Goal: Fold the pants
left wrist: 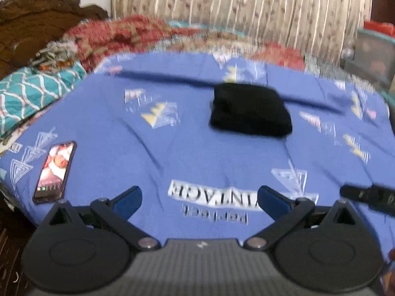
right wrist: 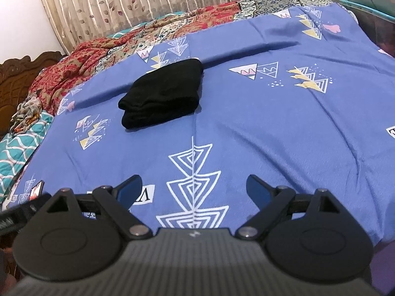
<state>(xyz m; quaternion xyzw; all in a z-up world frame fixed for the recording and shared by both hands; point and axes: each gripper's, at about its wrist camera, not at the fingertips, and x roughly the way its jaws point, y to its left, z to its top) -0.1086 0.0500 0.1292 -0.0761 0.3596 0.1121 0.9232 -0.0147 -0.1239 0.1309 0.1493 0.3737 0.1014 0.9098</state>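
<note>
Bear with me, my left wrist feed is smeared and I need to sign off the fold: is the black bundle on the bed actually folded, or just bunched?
Observer: The right wrist view is sharp. The pants are a compact stack on the blue sheet, with layered edges showing at the near end.
Operator: And the right gripper? I only see a dark sliver of it.
Observer: The right gripper is open and empty, well short of the pants.
Operator: Anything touching the bundle?
Observer: Only a raised crease in the sheet, which runs up against its far side.
</note>
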